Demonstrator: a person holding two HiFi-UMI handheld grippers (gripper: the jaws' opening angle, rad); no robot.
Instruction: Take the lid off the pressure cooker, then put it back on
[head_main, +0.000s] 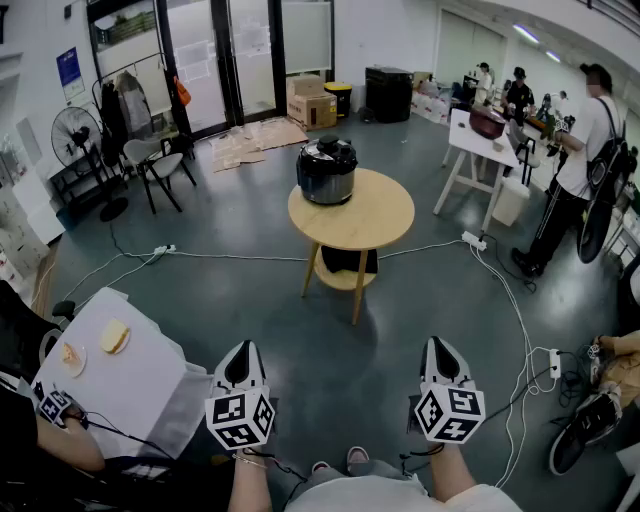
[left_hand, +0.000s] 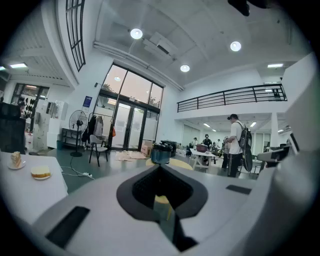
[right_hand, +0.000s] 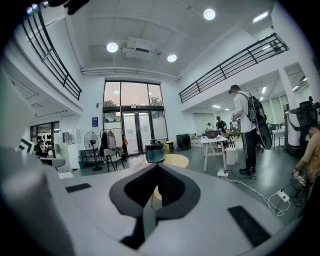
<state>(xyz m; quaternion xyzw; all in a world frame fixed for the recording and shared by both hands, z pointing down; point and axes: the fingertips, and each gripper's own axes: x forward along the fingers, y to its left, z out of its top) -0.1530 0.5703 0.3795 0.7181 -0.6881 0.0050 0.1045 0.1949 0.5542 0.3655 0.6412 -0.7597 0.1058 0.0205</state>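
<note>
Beside and left of the left gripper (head_main: 243, 347): a white-covered table (head_main: 150, 390) with small plates of food (head_main: 113, 337). Left gripper itself: jaws shut tip to tip, gripping nothing, pointing nearly level. Well ahead of both grippers, between their lines of aim: a round wooden table (head_main: 375, 215) carrying the pressure cooker (head_main: 327, 175), lid (head_main: 328, 150) seated on top. Right gripper (head_main: 438, 344): jaws likewise pressed together, empty, well short of the cooker. To its right: cables (head_main: 510, 300) trailing across the floor, and further off a standing person (head_main: 575, 170). Judged as the very start of the task: approach step, lid removal not yet begun. Next calls for carrying both grippers up to the cooker, opening the jaws, then taking hold of the lid by its handle.
</note>
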